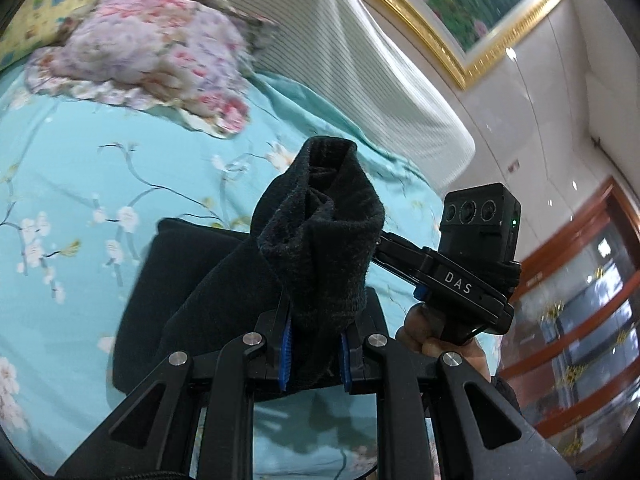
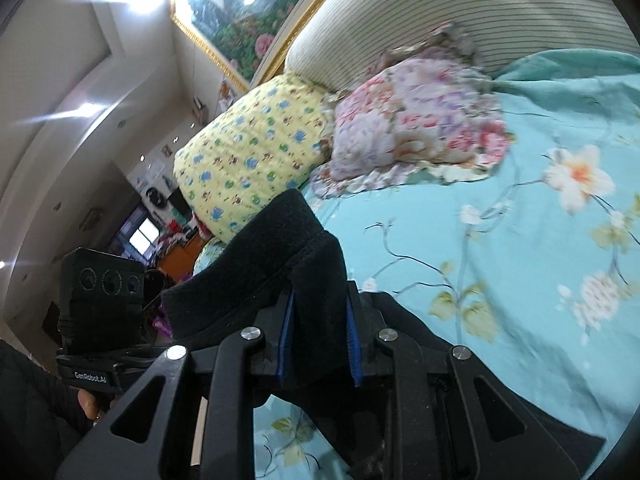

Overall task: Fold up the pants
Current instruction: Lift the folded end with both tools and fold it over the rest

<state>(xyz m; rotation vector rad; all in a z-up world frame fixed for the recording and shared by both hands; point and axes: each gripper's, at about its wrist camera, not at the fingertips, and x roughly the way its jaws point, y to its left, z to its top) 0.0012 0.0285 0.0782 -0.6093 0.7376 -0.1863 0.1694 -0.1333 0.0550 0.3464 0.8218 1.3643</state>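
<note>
While both tools grip the cloth, state per item:

pants: one pair of black pants (image 1: 320, 216), thick fuzzy knit. Lifted at two points off the bed; the rest lies in a flat dark slab on the sheet behind and below the left tool. In the left wrist view a bunched cuff-like end stands up above the pads, open at the top like a tube. In the right wrist view (image 2: 276, 256) a stitched hem edge runs across the fold just above the pads.

left tool: (image 1: 316, 356) jaws narrowed onto a wad of the pants, blue pads (image 1: 285, 356) pressing both sides. Seen from the right wrist view at lower left (image 2: 100, 312), body only, fingers hidden.

right tool: (image 2: 320, 340) jaws part closed on a folded layer of the pants, blue pads (image 2: 354, 344) touching the cloth on each side. Its body shows at right of the left wrist view (image 1: 472, 264), held in a hand (image 1: 432, 332).

bed: one, teal floral sheet (image 1: 80, 184), striped padded headboard (image 1: 320, 32).

pillows: two, near the headboard. One pink floral (image 2: 416, 120), one yellow with blue print (image 2: 256, 152), touching side by side.

wall: one gold-framed flower painting (image 1: 472, 4) above the headboard.

tools: two. Pants: one. Hands visible: two, each partly.
</note>
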